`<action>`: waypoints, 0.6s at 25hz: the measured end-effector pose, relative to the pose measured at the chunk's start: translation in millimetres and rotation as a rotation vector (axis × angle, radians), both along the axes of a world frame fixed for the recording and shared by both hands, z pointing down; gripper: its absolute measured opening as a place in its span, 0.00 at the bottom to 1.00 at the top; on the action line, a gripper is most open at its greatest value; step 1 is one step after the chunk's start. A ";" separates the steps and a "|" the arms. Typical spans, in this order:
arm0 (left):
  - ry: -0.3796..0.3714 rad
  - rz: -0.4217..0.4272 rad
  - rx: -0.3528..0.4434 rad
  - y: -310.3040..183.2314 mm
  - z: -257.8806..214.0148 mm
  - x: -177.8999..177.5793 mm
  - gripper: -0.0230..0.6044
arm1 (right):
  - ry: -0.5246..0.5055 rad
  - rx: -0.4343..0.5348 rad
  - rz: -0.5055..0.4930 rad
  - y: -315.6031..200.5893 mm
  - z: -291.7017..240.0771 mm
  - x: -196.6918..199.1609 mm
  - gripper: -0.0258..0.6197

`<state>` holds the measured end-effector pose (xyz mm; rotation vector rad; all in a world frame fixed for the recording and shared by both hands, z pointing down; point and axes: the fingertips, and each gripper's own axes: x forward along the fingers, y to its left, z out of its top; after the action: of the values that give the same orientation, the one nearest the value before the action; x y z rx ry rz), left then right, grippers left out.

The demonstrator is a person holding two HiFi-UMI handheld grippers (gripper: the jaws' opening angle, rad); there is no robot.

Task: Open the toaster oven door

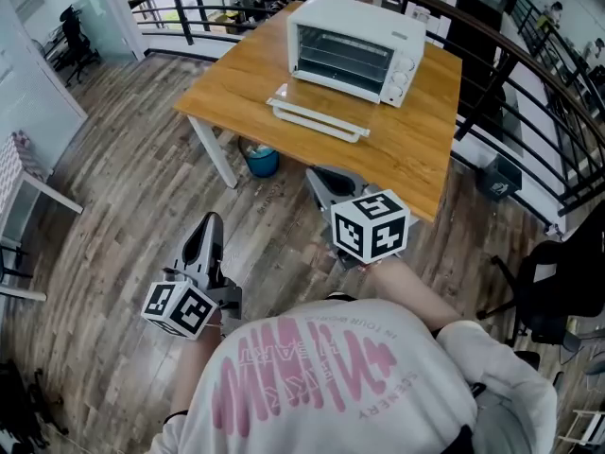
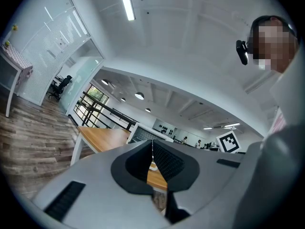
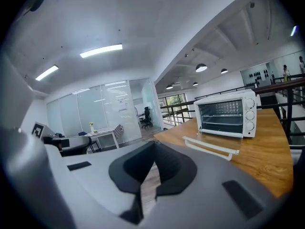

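The white toaster oven (image 1: 350,47) stands on the wooden table (image 1: 416,149). Its glass door (image 1: 317,113) lies folded down flat on the tabletop, white handle toward me. Both grippers hang over the floor, well short of the table. My left gripper (image 1: 210,223) is shut and empty, down by my left side. My right gripper (image 1: 319,180) is shut and empty, near the table's front edge. In the right gripper view, the oven (image 3: 226,113) and its lowered door (image 3: 214,144) show beyond the closed jaws. In the left gripper view, the oven (image 2: 140,135) peeks over the jaws.
A blue bin (image 1: 262,160) sits under the table. A black railing (image 1: 529,83) curves behind and to the right of it. A black chair (image 1: 558,282) stands at the right, and a white table (image 1: 28,192) at the left. The floor is wooden planks.
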<state>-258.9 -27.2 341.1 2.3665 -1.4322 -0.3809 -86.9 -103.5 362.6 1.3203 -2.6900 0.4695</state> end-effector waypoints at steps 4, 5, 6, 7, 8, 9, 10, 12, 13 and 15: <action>0.004 0.004 -0.007 -1.1 3.3 8.2 0.07 | -0.004 -0.013 0.001 -2.3 1.5 7.8 0.05; 0.007 0.001 -0.008 -2.1 3.1 9.8 0.07 | -0.004 -0.014 0.000 -3.1 0.9 10.1 0.05; 0.010 -0.001 -0.007 -3.5 2.8 11.7 0.07 | -0.004 -0.014 0.000 -4.1 0.4 12.8 0.05; 0.011 -0.003 -0.007 -5.0 2.5 14.1 0.07 | -0.004 -0.016 0.000 -5.1 0.1 15.8 0.05; 0.011 -0.003 -0.006 -6.5 2.2 17.2 0.07 | -0.006 -0.018 0.000 -6.2 0.1 19.1 0.05; 0.010 -0.003 -0.006 -8.1 1.7 20.9 0.07 | -0.006 -0.021 -0.001 -7.4 0.3 22.7 0.05; 0.010 -0.003 -0.006 -9.9 1.2 24.7 0.07 | -0.006 -0.024 -0.002 -9.1 0.5 26.4 0.05; 0.015 -0.007 -0.006 -13.2 0.8 32.0 0.07 | -0.006 -0.034 -0.006 -13.0 1.4 33.9 0.05; 0.017 -0.010 -0.007 -14.4 0.9 35.5 0.07 | -0.007 -0.040 -0.008 -14.6 1.8 37.4 0.05; 0.020 -0.018 -0.014 -15.7 1.4 41.9 0.07 | -0.006 -0.048 -0.013 -17.0 2.7 44.0 0.05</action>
<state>-217.0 -42.9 342.5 2.3339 -1.4432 -0.3973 -42.8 -120.4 365.3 1.2906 -2.6732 0.5337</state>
